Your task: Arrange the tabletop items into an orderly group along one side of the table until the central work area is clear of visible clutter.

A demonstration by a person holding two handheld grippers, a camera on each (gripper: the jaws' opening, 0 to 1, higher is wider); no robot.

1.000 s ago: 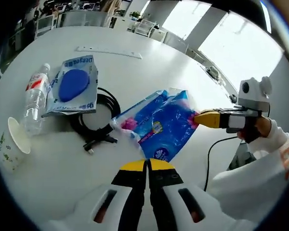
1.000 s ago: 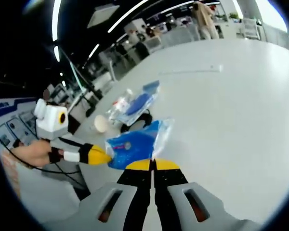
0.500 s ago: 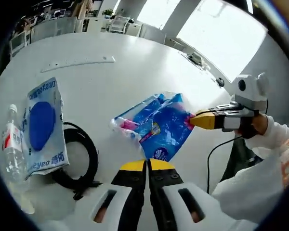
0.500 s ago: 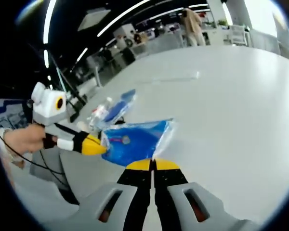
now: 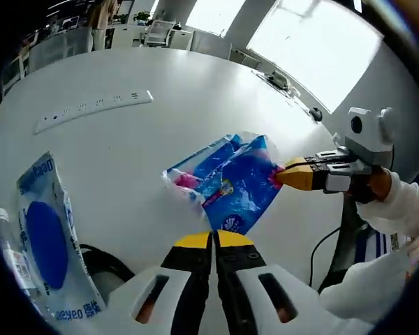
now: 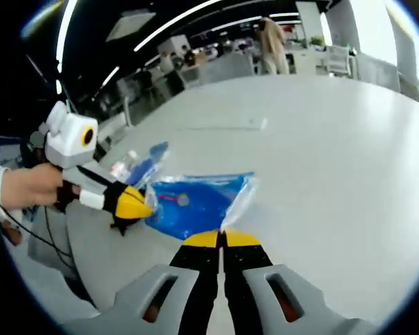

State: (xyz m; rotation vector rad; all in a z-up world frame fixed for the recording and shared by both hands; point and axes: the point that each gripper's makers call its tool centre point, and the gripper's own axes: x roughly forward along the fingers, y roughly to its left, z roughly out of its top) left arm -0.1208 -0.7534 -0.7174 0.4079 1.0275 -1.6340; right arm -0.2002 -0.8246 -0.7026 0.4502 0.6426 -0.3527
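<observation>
Left gripper view: both grippers (image 5: pixel 214 239) (image 5: pixel 285 174) clamped on blue bag (image 5: pixel 234 183), opp. ends.

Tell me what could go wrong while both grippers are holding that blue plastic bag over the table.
Both the left gripper and the right gripper pinch only edges of the blue bag, so the thin plastic might tear or slip free. Moved toward the black cable and blue pouch, it could land on them.

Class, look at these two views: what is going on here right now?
A person holds the blue plastic packet between two handheld grippers: the left gripper and the right gripper each pinch an end, both jaws shut. On the white table lie another blue pouch, a black cable and a power strip.
</observation>
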